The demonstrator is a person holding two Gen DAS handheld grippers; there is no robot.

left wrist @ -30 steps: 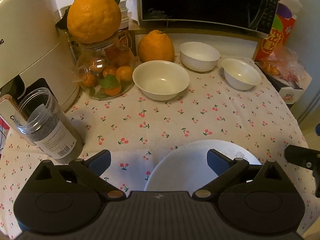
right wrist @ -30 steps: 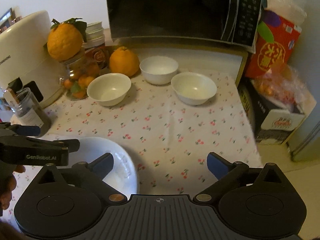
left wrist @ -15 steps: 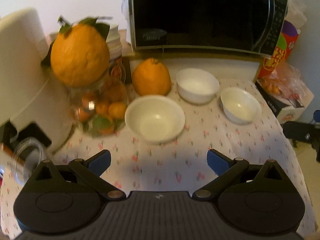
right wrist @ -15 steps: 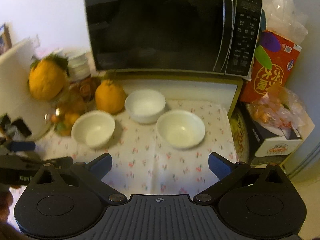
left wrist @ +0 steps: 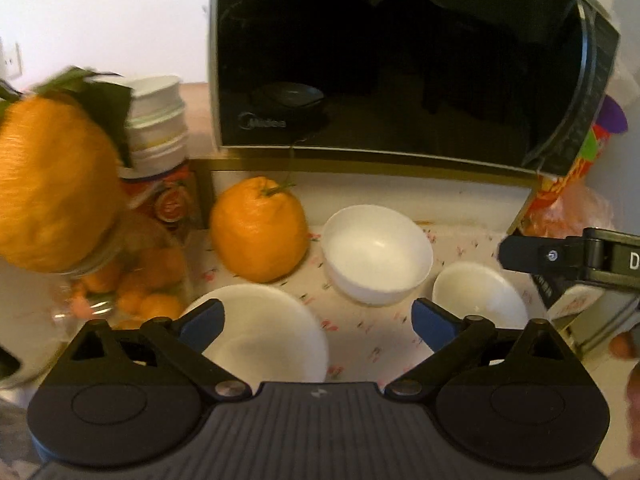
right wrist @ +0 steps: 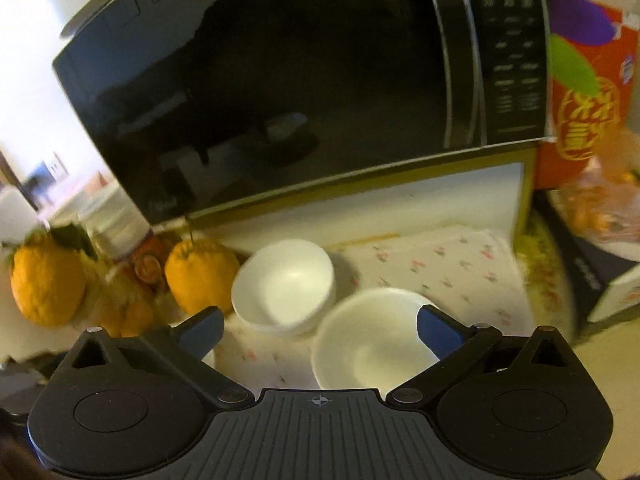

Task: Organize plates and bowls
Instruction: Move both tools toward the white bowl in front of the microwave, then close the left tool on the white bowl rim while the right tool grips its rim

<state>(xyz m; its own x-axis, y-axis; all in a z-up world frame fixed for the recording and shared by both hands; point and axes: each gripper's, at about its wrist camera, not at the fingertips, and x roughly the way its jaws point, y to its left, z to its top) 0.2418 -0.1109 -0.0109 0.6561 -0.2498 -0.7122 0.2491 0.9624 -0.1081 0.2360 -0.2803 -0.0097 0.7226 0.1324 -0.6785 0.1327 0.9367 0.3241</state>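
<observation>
White bowls are waiting under two spread grippers.

Both the left gripper (left wrist: 316, 316) and right gripper (right wrist: 318, 326) are hovering with fingers apart, holding nothing. The left one is facing the near bowl (left wrist: 264, 336), which is sitting just ahead between its fingers; the right one is nearest the right bowl (right wrist: 372, 344), likewise just ahead. A middle bowl (left wrist: 378, 254) is resting farther back beside an orange (left wrist: 258, 230), below the microwave (left wrist: 400, 60). All three bowls are looking empty.

Cherry-print tablecloth (left wrist: 372, 344) carries 3 white bowls (left wrist: 378, 254), an orange (left wrist: 258, 230), prob. a fruit jar (left wrist: 132, 280).
</observation>
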